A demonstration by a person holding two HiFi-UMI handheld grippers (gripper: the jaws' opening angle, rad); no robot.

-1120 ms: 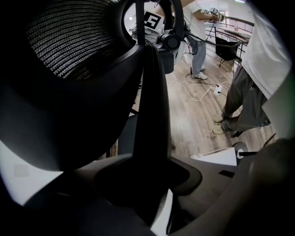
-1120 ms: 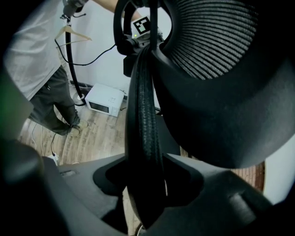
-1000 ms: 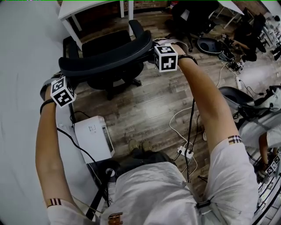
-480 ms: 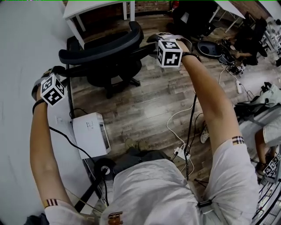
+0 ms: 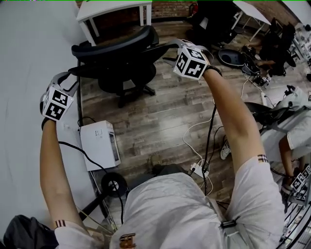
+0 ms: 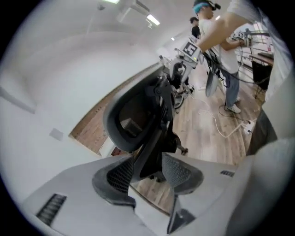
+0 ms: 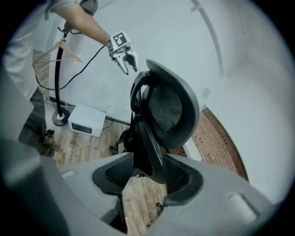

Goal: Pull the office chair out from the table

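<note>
Your left tongs (image 6: 147,159), just opening, and right tongs (image 7: 148,159) both gape, straddling the chair (image 5: 116,48) back unclamped.

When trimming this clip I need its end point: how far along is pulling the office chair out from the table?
Done, apparently: the black mesh-backed office chair stands on the wooden floor, clear of the white table. In hand: nothing; the left gripper, its jaws having just been opening, and the right gripper are both open, the chair only seen beyond them. Remaining: seemingly nothing.
</note>
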